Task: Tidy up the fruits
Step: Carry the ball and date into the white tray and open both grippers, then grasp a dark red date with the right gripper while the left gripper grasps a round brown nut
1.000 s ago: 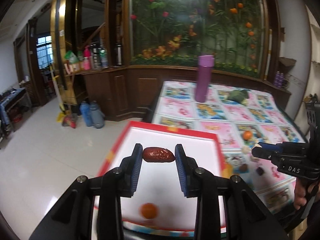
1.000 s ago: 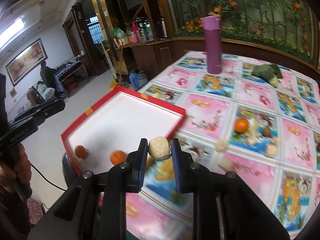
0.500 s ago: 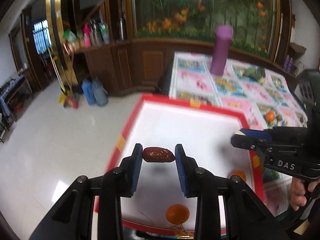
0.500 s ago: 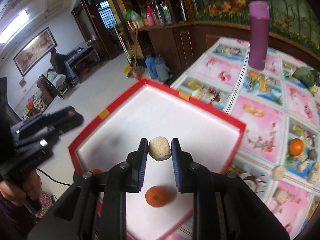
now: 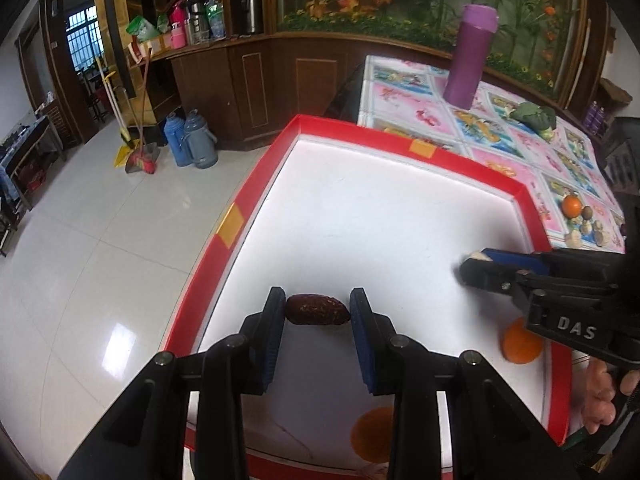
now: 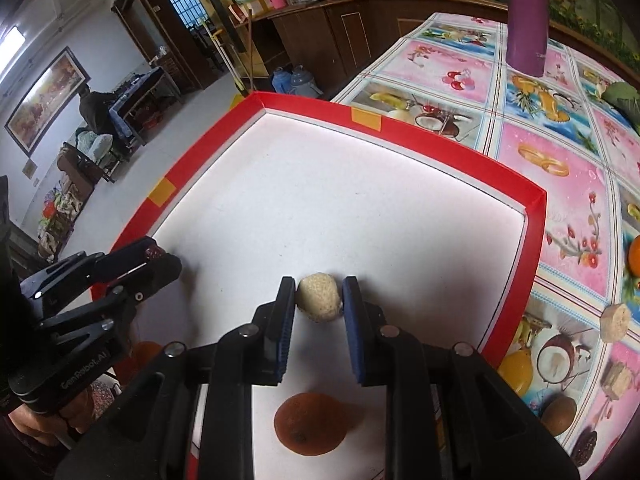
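Observation:
My left gripper [image 5: 318,314] is shut on a dark red date [image 5: 316,310], held over the near left part of a red-rimmed white tray [image 5: 256,196]. My right gripper [image 6: 320,300] is shut on a pale beige round fruit [image 6: 320,297] above the tray's white floor [image 6: 360,220]. Two oranges lie in the tray near its front edge: one orange [image 5: 520,344] by the right gripper, another orange [image 5: 372,434] under my left fingers. In the right wrist view an orange [image 6: 310,424] sits just below the jaws, and the left gripper [image 6: 158,262] shows at left.
A purple bottle [image 5: 472,56] stands at the back of the patterned tablecloth [image 6: 560,168]. Loose fruit lies on the cloth right of the tray: an orange [image 5: 571,205], beige pieces [image 6: 615,322], a brown fruit [image 6: 559,414]. A green vegetable [image 5: 534,114] lies far right. Tiled floor is left of the tray.
Both grippers have come down and moved in over the tray, each still holding its fruit. The tray now fills both views and the right gripper sits close beside the left.

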Tool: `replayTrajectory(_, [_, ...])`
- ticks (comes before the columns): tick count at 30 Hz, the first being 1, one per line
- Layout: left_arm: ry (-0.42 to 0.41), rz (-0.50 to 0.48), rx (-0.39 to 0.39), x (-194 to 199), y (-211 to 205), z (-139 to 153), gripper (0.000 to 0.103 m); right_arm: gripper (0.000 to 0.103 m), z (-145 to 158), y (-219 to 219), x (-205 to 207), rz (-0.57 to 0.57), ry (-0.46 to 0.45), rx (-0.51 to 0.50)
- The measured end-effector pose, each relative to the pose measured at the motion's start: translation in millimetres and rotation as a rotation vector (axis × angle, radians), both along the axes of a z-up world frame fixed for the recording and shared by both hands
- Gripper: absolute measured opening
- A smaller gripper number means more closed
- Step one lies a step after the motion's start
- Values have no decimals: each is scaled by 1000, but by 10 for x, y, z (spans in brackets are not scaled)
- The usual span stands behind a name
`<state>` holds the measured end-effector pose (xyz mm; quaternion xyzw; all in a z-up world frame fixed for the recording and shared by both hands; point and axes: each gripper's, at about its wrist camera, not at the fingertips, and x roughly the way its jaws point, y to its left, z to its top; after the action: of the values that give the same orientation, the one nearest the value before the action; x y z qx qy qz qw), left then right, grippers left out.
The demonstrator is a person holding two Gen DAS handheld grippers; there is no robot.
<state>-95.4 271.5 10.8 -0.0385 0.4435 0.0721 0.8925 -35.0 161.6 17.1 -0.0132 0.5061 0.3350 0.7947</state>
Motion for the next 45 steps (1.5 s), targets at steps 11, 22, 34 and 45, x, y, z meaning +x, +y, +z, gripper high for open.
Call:
replayTrajectory(11, [10,71,10,-55,81,23,51,30,200,-167,-111,10,-77,37])
replayTrajectory(22, [-191,-60,3,-421,-480,563,62,56,598,-1672,-526,-105,-256,125])
replayTrajectory(34, [-153,-270,-52,-379,-1379,436,65,55,85,-2259,-600,-204,-164,1])
replayTrajectory(45, [-134,-287,-50,-366,-1451,418,65,23,-118,-2052,-440,-192,-118,-96])
